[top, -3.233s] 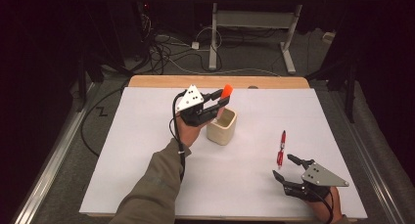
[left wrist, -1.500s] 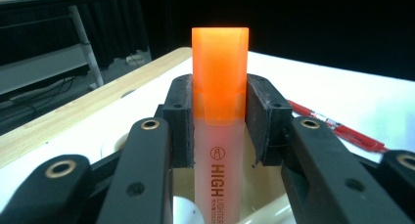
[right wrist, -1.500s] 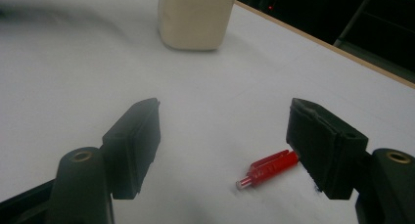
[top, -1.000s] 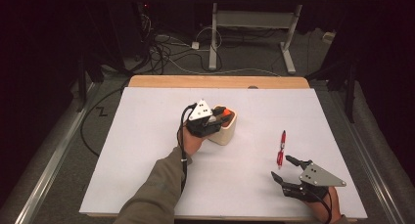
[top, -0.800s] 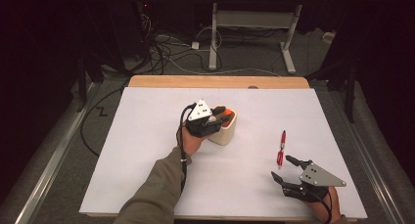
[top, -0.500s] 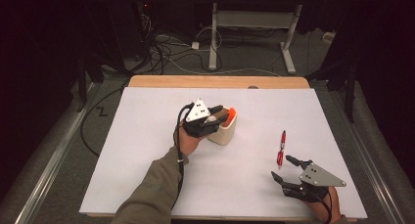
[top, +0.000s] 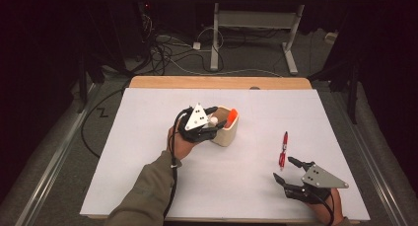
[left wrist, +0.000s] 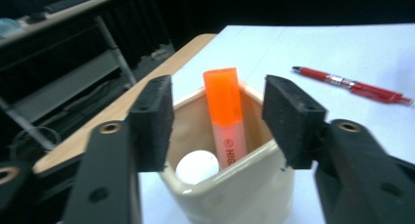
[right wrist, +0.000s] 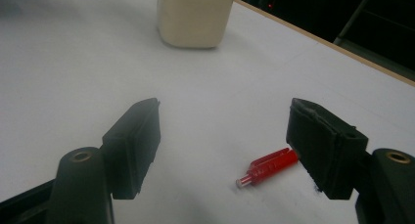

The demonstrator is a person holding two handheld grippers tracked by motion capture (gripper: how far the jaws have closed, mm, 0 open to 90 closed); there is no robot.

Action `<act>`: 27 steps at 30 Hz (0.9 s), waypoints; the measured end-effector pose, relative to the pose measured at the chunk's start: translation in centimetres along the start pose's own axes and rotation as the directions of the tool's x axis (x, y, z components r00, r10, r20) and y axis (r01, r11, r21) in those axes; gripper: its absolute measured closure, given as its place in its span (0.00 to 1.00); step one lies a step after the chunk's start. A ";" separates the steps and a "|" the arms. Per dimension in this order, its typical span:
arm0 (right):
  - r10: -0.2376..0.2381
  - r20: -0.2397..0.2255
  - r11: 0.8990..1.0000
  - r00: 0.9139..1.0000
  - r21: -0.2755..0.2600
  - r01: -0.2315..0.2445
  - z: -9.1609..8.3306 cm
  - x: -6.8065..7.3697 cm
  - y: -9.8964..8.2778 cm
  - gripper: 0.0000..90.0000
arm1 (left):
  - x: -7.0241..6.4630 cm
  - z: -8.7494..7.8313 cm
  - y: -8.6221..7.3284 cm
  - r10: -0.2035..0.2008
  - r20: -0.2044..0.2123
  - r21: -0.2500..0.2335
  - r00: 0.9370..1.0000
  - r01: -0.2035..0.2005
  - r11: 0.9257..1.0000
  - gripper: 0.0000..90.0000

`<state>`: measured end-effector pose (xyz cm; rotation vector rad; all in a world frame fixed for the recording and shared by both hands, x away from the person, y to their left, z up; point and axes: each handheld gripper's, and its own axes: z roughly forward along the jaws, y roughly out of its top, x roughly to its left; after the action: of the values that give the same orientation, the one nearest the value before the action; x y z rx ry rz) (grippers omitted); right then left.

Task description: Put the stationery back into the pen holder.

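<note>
Highlighter (left wrist: 225,119), orange and capped, stands tilted inside the cream cup (top: 226,132) near the middle of the white table cover (top: 148,176), its cap poking above the rim. In the left gripper view a white round-topped item (left wrist: 196,167) sits in the cup beside it.

Going from the left of the high view: a sleeved forearm (top: 148,196) rises from the bottom edge and angles up and to the right, the hand wrapped around the left gripper (top: 211,126), which points rightward over the cup's near rim. Its jaws have just been opening; the black pads (left wrist: 155,121) now stand apart on either side of the highlighter without pressing on it, so the marker is released.

Farther right, a red pen (top: 283,148) lies flat on the cover, well apart from the cup. Just below it, at the lower right, the right gripper (top: 284,169) is held low over the table with the hand under it, aimed up and to the left. Its jaws are spread wide with nothing between them; the pen's end (right wrist: 266,168) lies on the cover close to one pad.
</note>
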<state>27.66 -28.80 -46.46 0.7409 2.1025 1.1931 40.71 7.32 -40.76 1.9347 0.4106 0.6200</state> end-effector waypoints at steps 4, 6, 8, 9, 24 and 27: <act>-0.001 0.001 1.000 1.000 -0.003 0.001 0.0 0.0 0.0 0.32 | -0.4 -0.8 0.0 0.044 -0.006 0.009 0.999 -0.044 0.999 0.45; 0.002 0.002 1.000 1.000 -0.002 -0.002 -0.1 0.0 0.0 0.32 | -0.6 -1.1 -0.1 0.057 -0.008 0.016 0.998 -0.057 0.998 0.45; 0.004 0.002 1.000 1.000 -0.005 -0.004 -0.1 0.0 -0.1 0.32 | -0.8 -1.5 -0.2 0.069 -0.007 0.015 0.998 -0.069 0.998 0.45; 0.006 0.002 1.000 1.000 -0.005 -0.006 -0.1 -0.1 -0.1 0.32 | -0.9 -1.7 -0.2 0.075 -0.009 0.014 0.997 -0.075 0.997 0.45; 0.011 0.025 1.000 1.000 0.002 -0.012 -0.5 -0.1 -0.3 0.32 | -2.0 -4.6 -1.6 0.108 -0.062 0.030 0.992 -0.106 0.994 0.28; 0.015 0.028 1.000 0.999 0.001 -0.016 -0.6 -0.1 -0.4 0.32 | -2.2 -5.2 -2.0 0.118 -0.062 0.040 0.991 -0.116 0.992 0.26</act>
<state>27.23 -29.37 -46.52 0.7713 2.0784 1.1834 35.86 10.76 -41.28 1.9879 0.3529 0.7574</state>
